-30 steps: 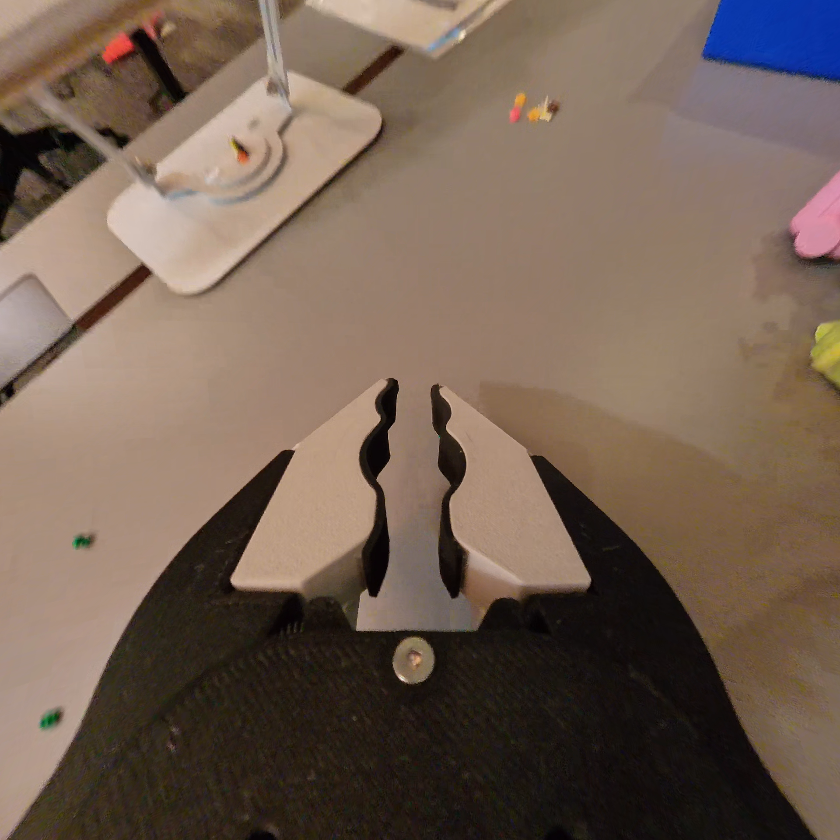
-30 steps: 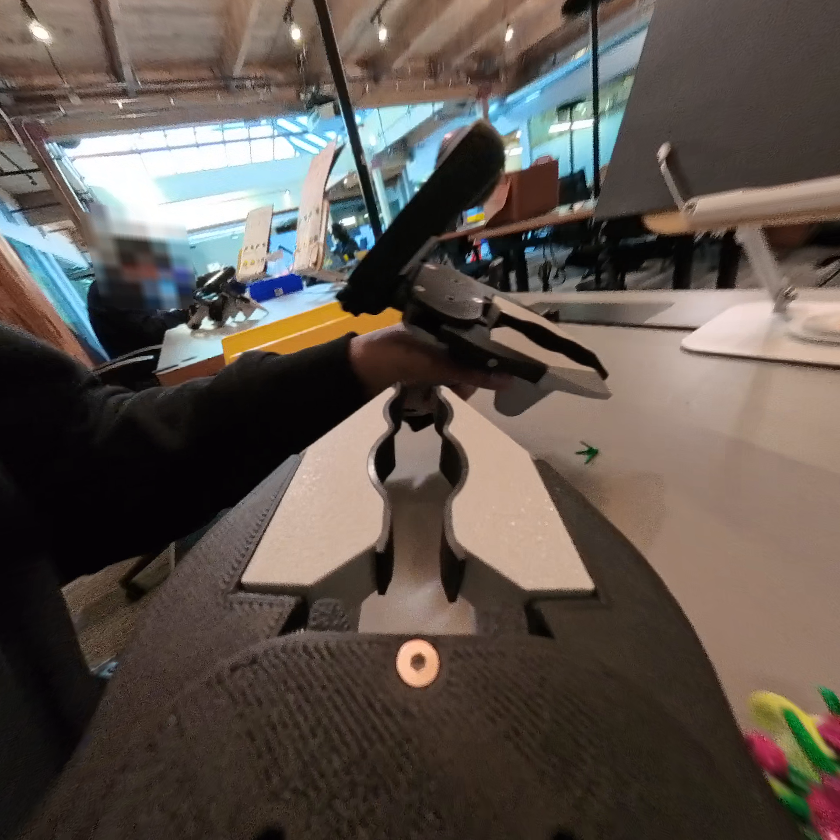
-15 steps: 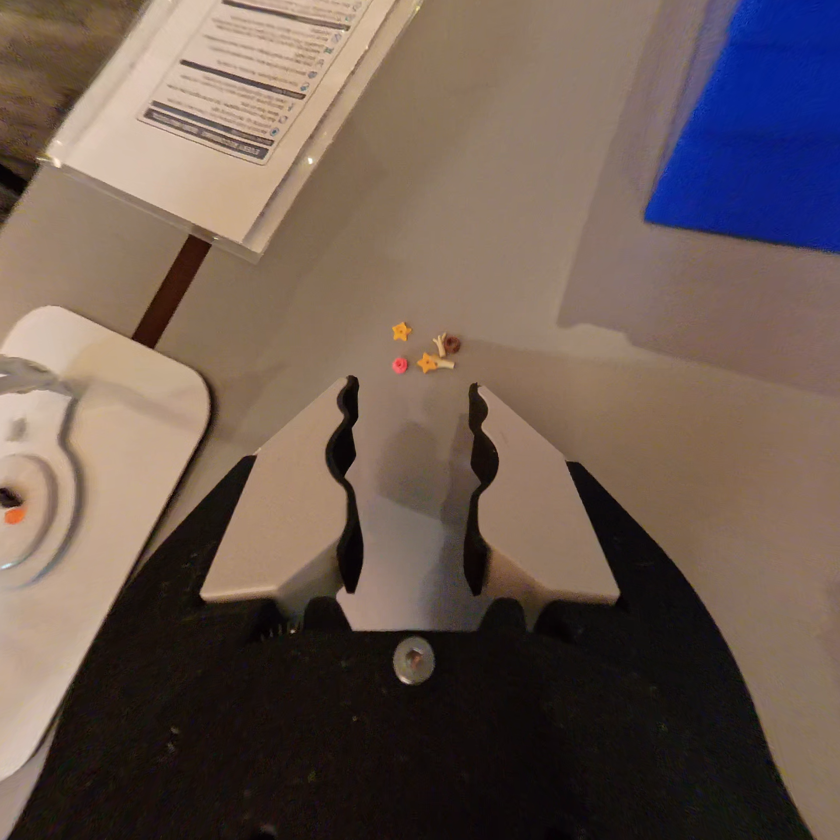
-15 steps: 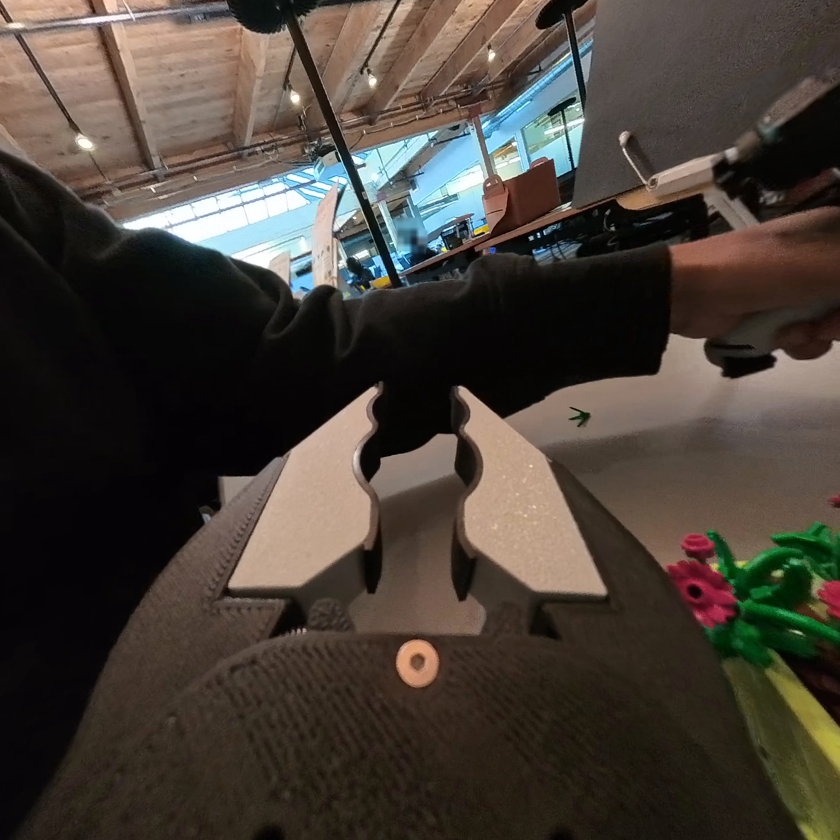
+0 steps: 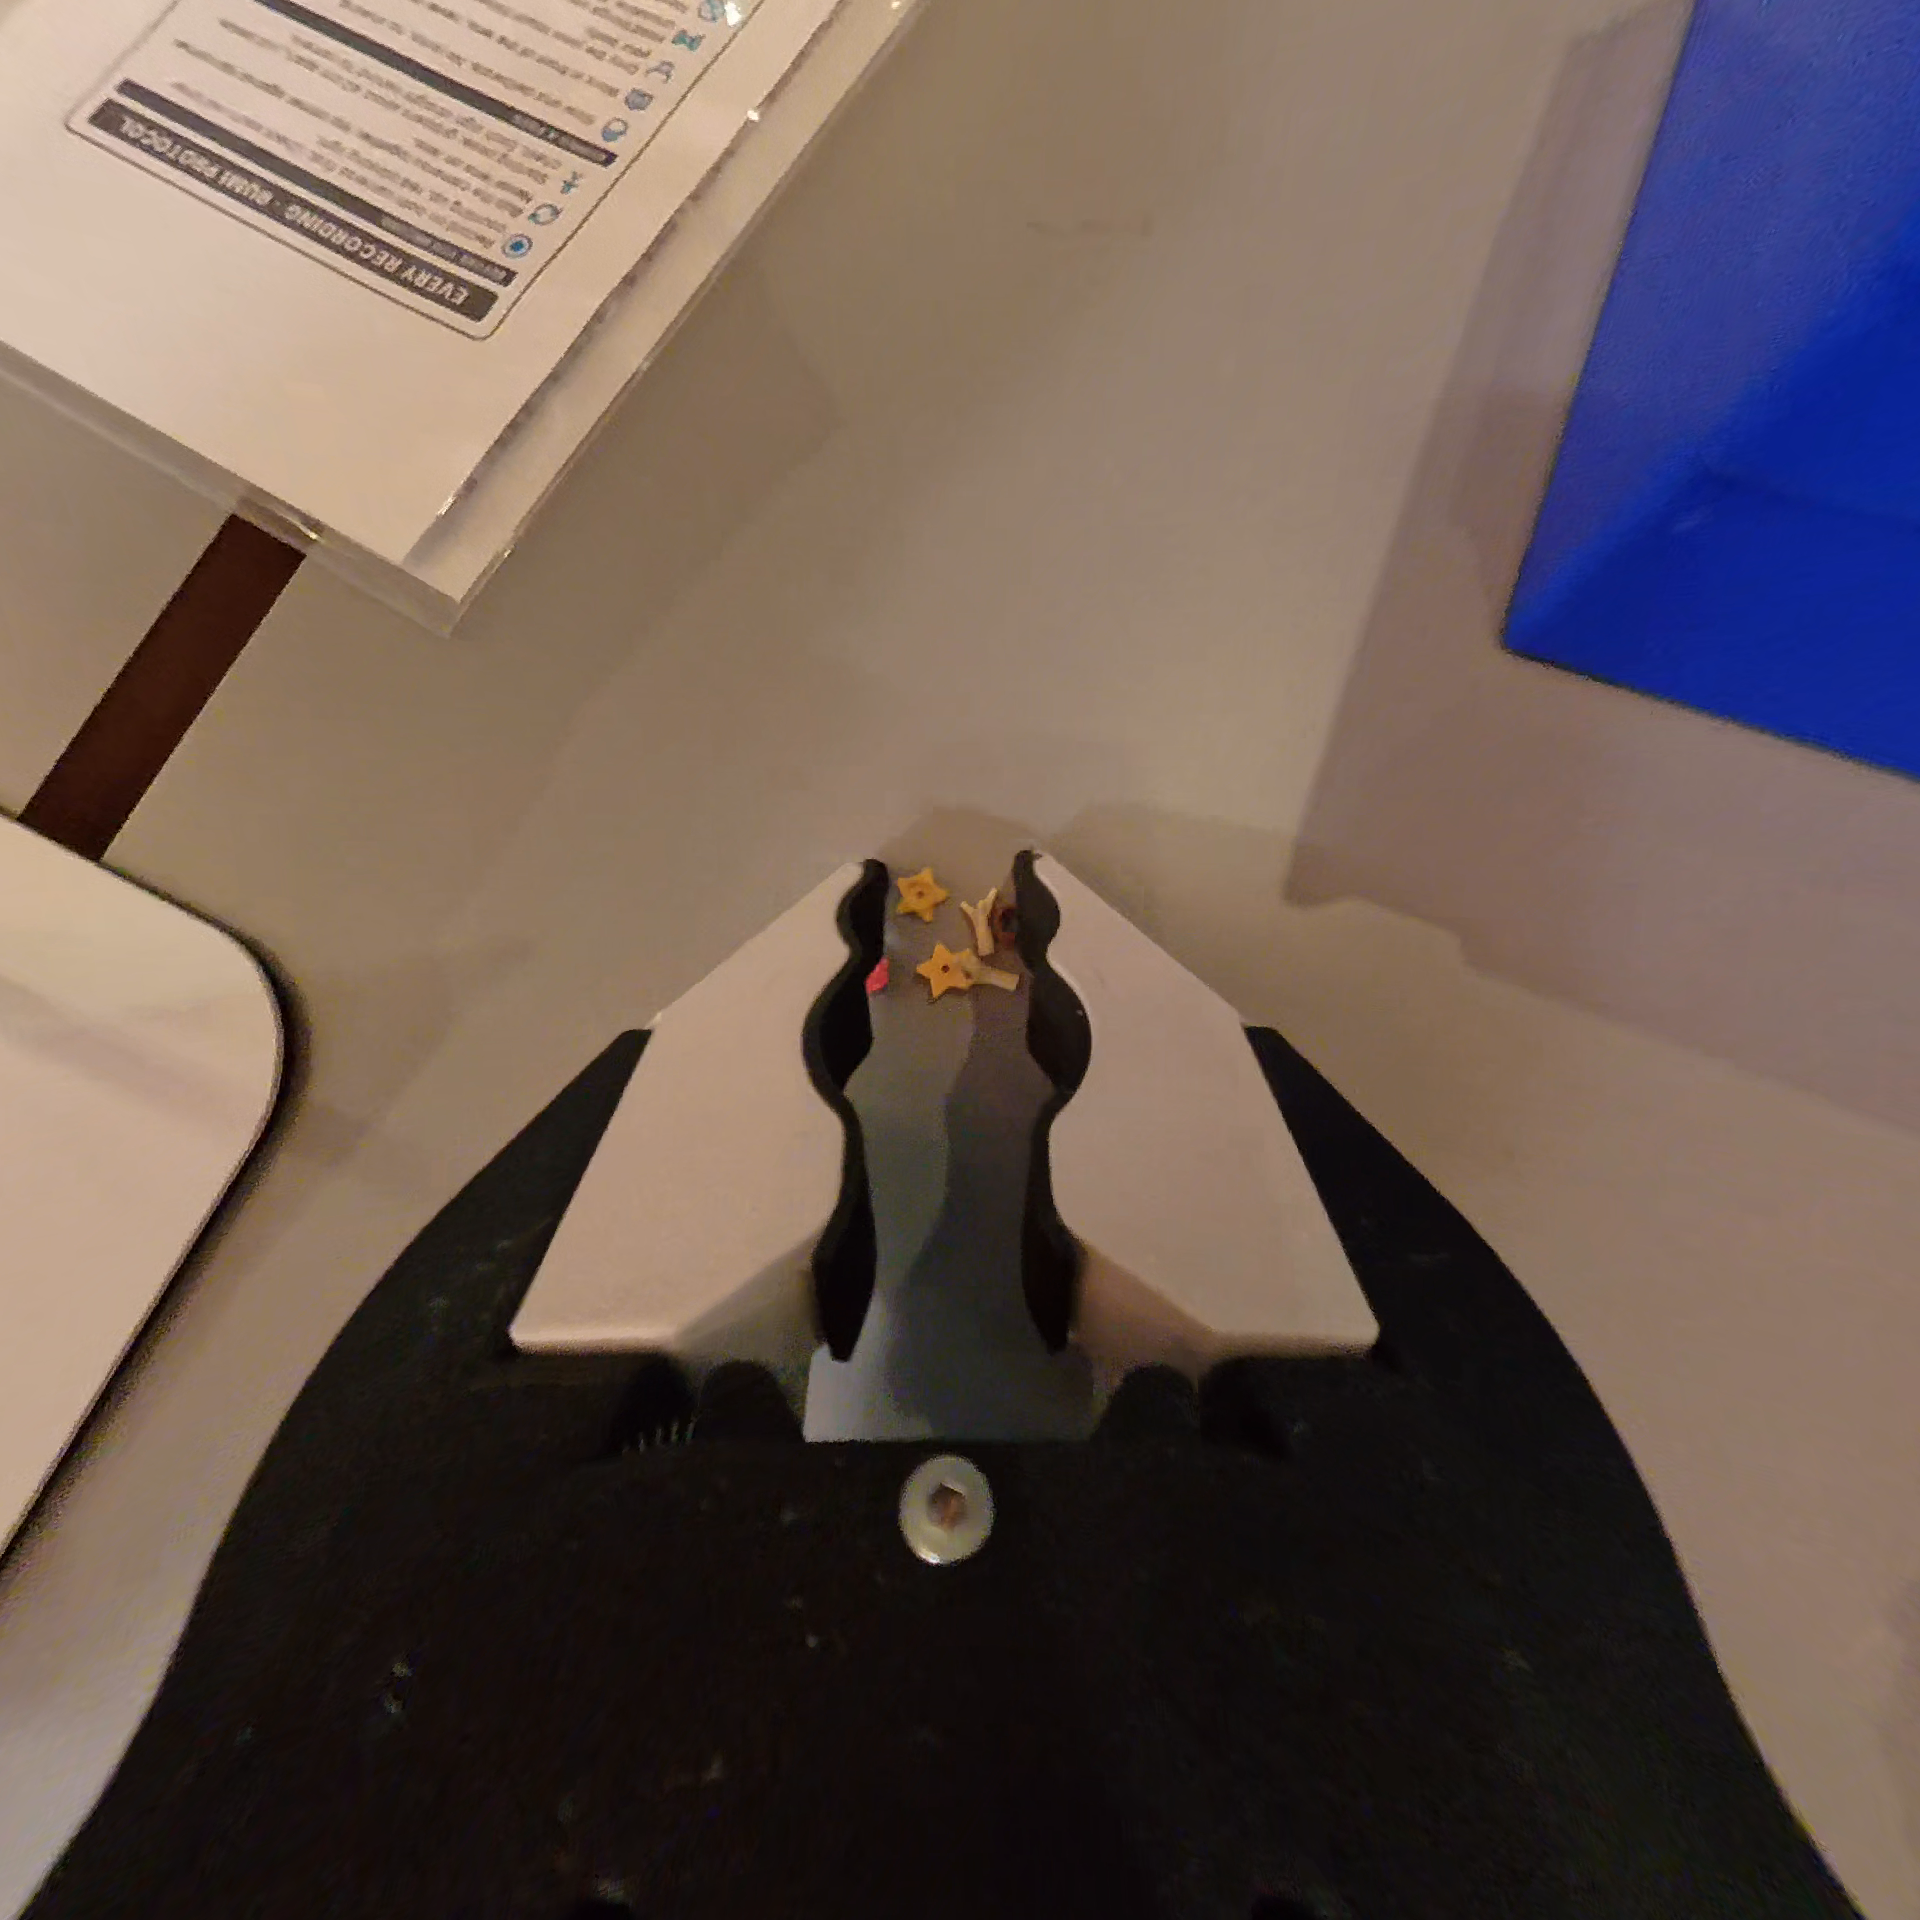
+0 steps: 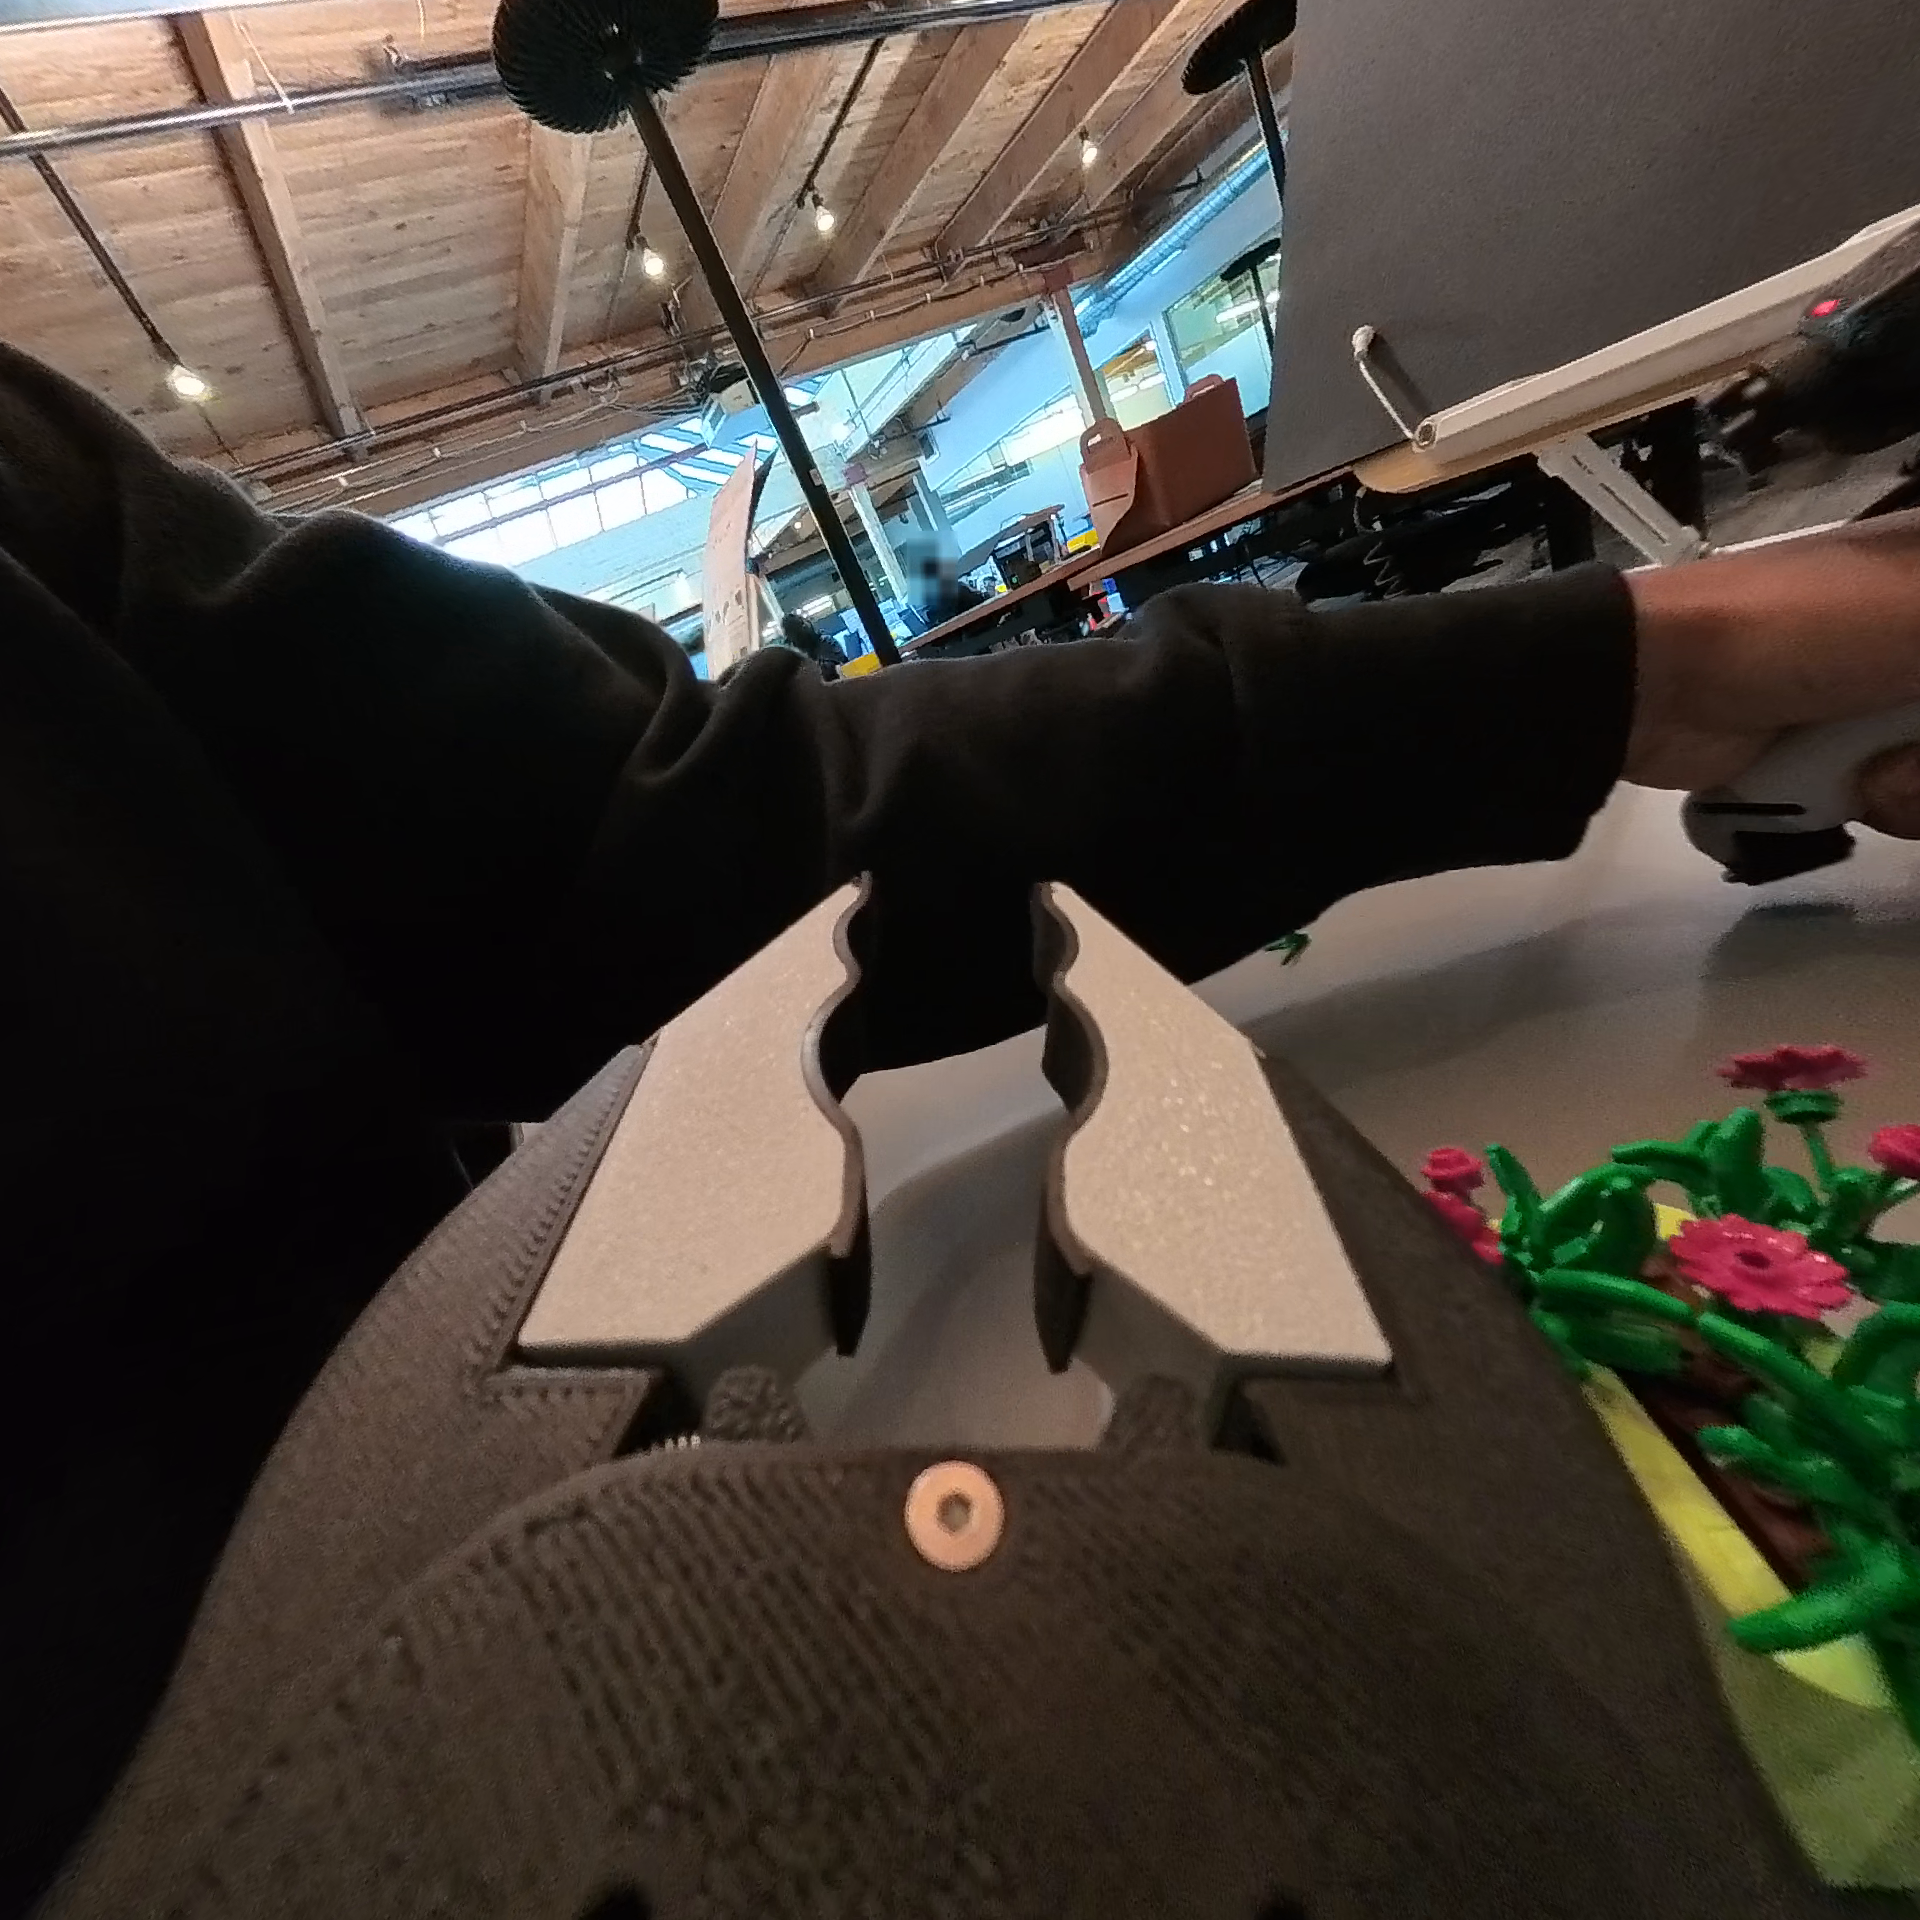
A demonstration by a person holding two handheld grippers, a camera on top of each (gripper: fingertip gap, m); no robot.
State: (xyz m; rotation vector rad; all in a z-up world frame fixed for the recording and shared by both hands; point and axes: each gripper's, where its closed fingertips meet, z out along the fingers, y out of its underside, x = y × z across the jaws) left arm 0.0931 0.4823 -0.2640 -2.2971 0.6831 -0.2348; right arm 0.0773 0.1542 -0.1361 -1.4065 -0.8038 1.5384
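Stars [image 5: 920, 895] and other tiny pieces on the grey surface [image 5: 1039, 520] now lie between the spread fingers of my left hand-held gripper [image 5: 943, 858], which has closed in, while my right hand-held gripper [image 6: 951, 891] hovers spread beside toy flowers [image 6: 1756, 1262].

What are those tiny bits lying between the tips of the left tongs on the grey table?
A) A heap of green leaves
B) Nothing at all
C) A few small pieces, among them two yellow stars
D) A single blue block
C: between the open tips of the left tongs lie two yellow stars, pale forked bits and a pink piece on the grey table.
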